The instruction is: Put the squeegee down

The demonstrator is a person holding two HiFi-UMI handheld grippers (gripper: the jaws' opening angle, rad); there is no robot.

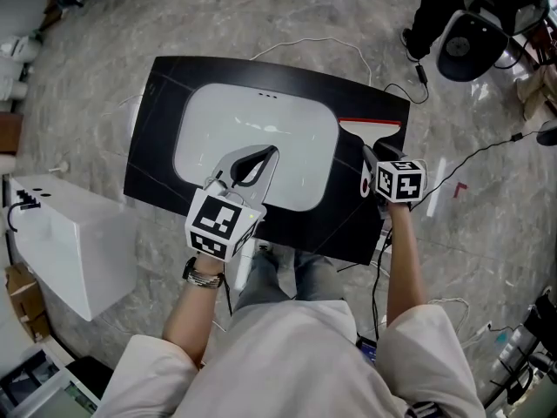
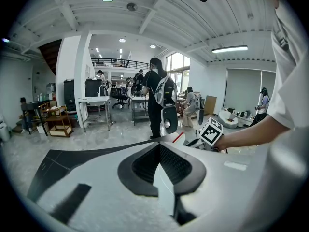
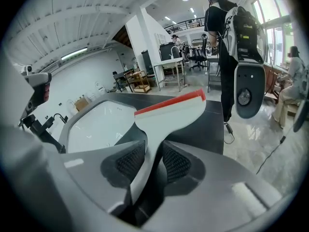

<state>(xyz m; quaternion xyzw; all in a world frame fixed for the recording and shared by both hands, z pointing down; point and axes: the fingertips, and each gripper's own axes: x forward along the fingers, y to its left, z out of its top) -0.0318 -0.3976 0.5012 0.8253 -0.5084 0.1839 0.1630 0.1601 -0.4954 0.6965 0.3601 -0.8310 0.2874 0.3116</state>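
Observation:
A white squeegee [image 1: 371, 135] with a red blade lies on the right end of the black countertop [image 1: 157, 177], beside the white sink basin [image 1: 252, 129]. My right gripper [image 1: 376, 157] is at its handle. In the right gripper view the squeegee [image 3: 169, 112] runs up between the two dark pads; the jaws stand apart with a gap at the right pad, so my right gripper [image 3: 153, 146] is open around the handle. My left gripper [image 1: 271, 153] hangs over the basin's front edge. Its fingertips meet and nothing is in my left gripper [image 2: 159, 146].
A white box [image 1: 70, 233] stands on the floor left of the counter. Cables [image 1: 487, 155] trail over the floor at the right, near a black and white device [image 1: 470, 46]. Behind the counter stands a person with a backpack [image 3: 227, 33].

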